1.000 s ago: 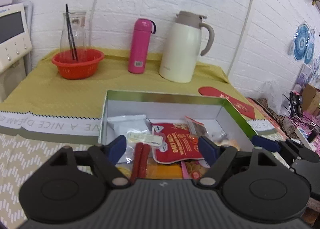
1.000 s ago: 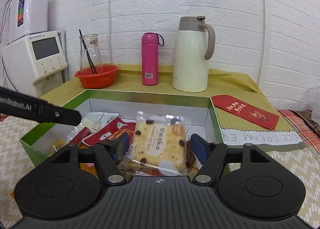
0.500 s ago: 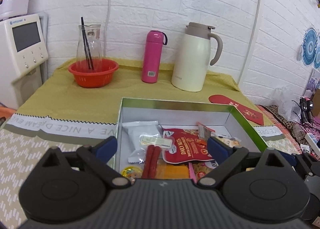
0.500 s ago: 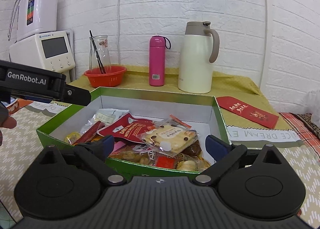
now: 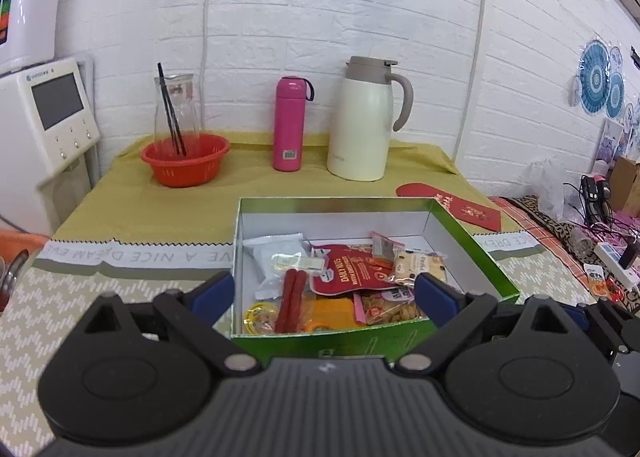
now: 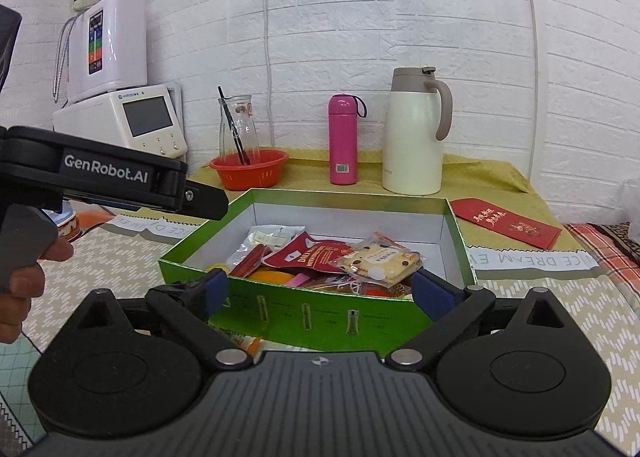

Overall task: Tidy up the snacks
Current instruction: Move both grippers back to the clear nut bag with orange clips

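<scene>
A green box (image 5: 336, 204) with white inner walls lies on the table, and several snack packets are heaped inside. Among them are a red nut pouch (image 5: 352, 271), a pair of red sausage sticks (image 5: 290, 299) and a white packet (image 5: 276, 257). A clear packet of speckled cookies (image 6: 380, 259) rests on top of the heap, held by nothing. My left gripper (image 5: 324, 293) is open and empty, just short of the box's near wall. My right gripper (image 6: 324, 291) is also open and empty in front of the box (image 6: 320, 311). A hand (image 6: 22, 281) holds the left gripper's body (image 6: 112, 181) at the left.
At the back on a yellow cloth stand a red basket (image 5: 186, 161) with a glass carafe, a pink flask (image 5: 290, 123) and a cream jug (image 5: 366, 119). A red envelope (image 5: 468, 209) lies right of the box. A white machine (image 5: 48, 117) stands left. Cables clutter the far right.
The right gripper let go of the cookie packet, which now lies on the heap in the box. Both grippers opened wider and drew back from the box.
</scene>
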Action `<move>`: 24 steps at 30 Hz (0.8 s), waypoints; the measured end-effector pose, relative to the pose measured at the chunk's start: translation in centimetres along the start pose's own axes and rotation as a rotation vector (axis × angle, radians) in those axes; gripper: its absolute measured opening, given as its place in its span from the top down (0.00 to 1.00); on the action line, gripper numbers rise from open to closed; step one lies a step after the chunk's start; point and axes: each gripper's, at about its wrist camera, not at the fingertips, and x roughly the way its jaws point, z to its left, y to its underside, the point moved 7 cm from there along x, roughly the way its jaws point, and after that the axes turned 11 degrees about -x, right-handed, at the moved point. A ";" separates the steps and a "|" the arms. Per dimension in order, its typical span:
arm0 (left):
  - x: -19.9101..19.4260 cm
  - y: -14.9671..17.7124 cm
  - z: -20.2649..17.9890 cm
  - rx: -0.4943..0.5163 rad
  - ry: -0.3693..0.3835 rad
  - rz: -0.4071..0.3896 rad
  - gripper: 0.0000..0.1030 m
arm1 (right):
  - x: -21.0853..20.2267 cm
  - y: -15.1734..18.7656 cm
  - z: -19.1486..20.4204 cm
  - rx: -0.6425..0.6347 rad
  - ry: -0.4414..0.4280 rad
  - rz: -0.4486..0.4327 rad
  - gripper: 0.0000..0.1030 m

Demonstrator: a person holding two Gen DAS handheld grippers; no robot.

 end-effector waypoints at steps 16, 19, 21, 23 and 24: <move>-2.1 7.6 5.2 -0.110 0.029 0.167 0.07 | -1.3 5.5 4.3 0.039 -0.160 0.127 0.00; -1.8 7.7 5.6 -0.143 0.047 0.175 0.07 | -0.9 5.9 5.2 0.039 -0.170 0.140 0.00; -1.7 7.4 5.5 -0.153 0.069 0.167 0.07 | -0.6 5.8 5.7 0.033 -0.178 0.142 0.00; -1.4 7.1 5.3 -0.157 0.094 0.158 0.07 | -0.1 5.7 6.1 0.033 -0.183 0.143 0.00; -1.3 6.9 5.2 -0.156 0.100 0.157 0.08 | 0.1 5.7 6.1 0.037 -0.186 0.145 0.00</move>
